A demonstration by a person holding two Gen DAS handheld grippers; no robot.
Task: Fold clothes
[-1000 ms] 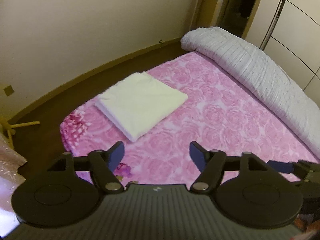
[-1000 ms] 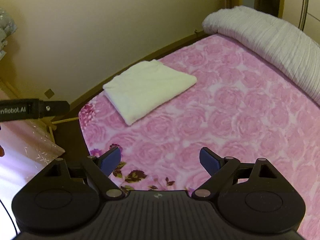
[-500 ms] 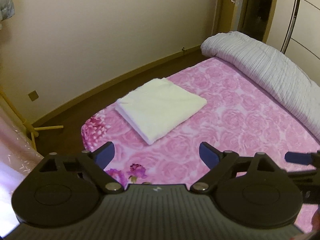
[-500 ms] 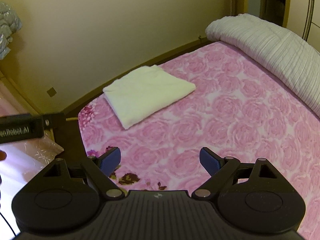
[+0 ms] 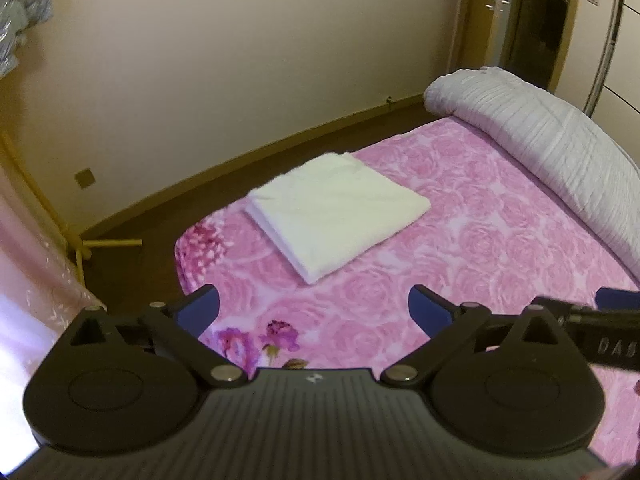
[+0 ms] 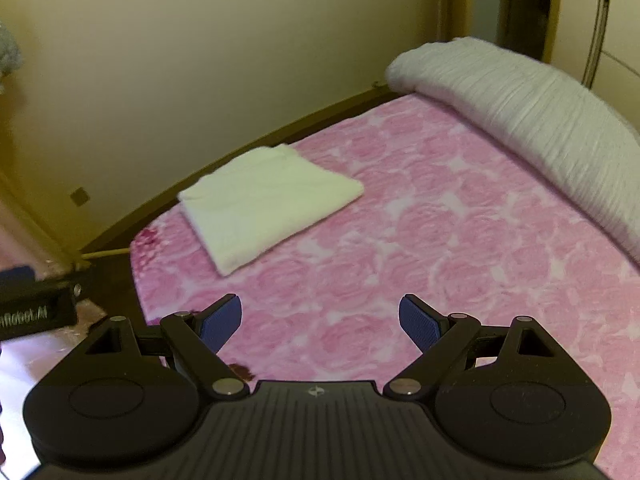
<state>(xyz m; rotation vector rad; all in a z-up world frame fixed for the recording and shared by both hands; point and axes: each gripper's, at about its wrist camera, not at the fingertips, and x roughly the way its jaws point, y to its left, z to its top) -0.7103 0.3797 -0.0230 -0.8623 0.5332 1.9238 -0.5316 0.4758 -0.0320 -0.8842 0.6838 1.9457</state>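
While partly blurred: "DAS" lettering on right tongs (image 5: 618, 300), empty, spread.

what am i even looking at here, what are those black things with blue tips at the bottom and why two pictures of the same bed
Those black things are hand-held tools, not a robot arm: a person carries one two-finger gripper in each hand, and each has a wide-angle camera looking forward along its fingers. That is why there are two pictures of the same scene.

One picture is from the left gripper, the other from the right gripper. The blue parts are the soft pads on the fingertips. Both grippers are open and hold nothing.

Ahead lies a bed with a pink rose-patterned blanket. On it, near the corner, rests a white garment folded into a neat rectangle. Along the far side lies a rolled grey-white ribbed quilt. The dark bar at the right edge of the left view is probably the other gripper.
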